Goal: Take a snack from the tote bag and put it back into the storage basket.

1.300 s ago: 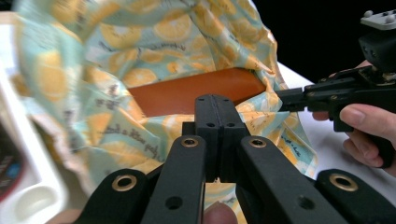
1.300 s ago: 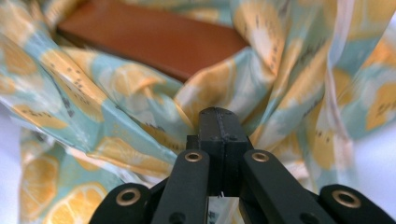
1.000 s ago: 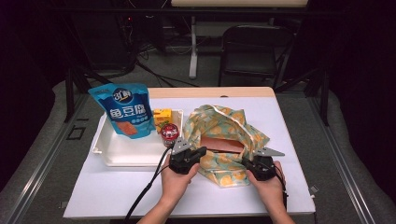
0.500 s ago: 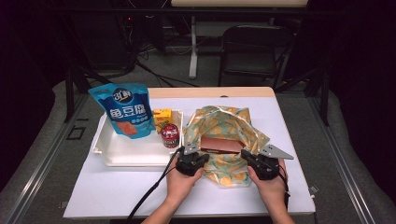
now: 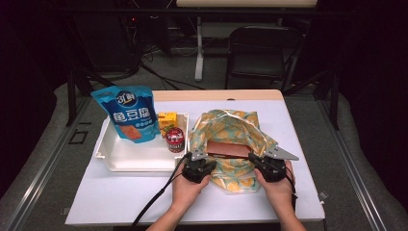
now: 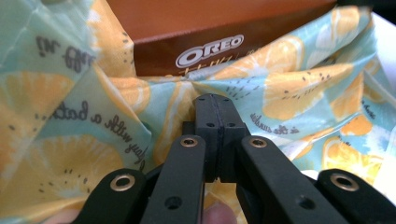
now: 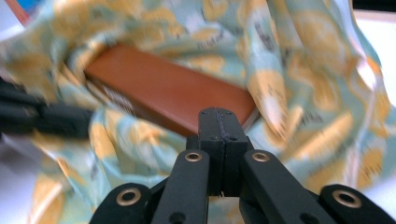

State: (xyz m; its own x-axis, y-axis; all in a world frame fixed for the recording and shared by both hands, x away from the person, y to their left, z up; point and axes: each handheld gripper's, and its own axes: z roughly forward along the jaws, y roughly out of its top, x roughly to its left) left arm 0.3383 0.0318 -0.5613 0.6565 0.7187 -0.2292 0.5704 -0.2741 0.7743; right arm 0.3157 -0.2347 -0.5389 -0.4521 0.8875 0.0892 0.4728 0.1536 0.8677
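Observation:
A cloth bag point(image 5: 230, 130) printed with orange slices lies at the middle of the white table, its mouth facing me. A brown Oreo box point(image 5: 228, 149) lies inside it, its logo readable in the left gripper view point(image 6: 210, 49). My left gripper point(image 5: 206, 161) is at the left end of the bag's near rim, jaws together with the fabric point(image 6: 154, 107) gathered at their tips point(image 6: 212, 100). My right gripper point(image 5: 256, 161) is at the right end of the rim, jaws together point(image 7: 217, 114) on the fabric point(image 7: 289, 107) just before the box point(image 7: 168, 91).
A white tray point(image 5: 125, 159) stands left of the bag. It holds an upright blue snack pouch point(image 5: 127, 113), a small yellow box point(image 5: 167, 119) and a red can point(image 5: 175, 139). A black cable point(image 5: 154, 202) trails from the left gripper over the near table. A dark chair point(image 5: 262, 53) stands beyond the table.
Both grippers have lowered the bag's rim toward the table, the left one more. The mouth, held up and stretched wide before, now lies flatter and narrower around the box.

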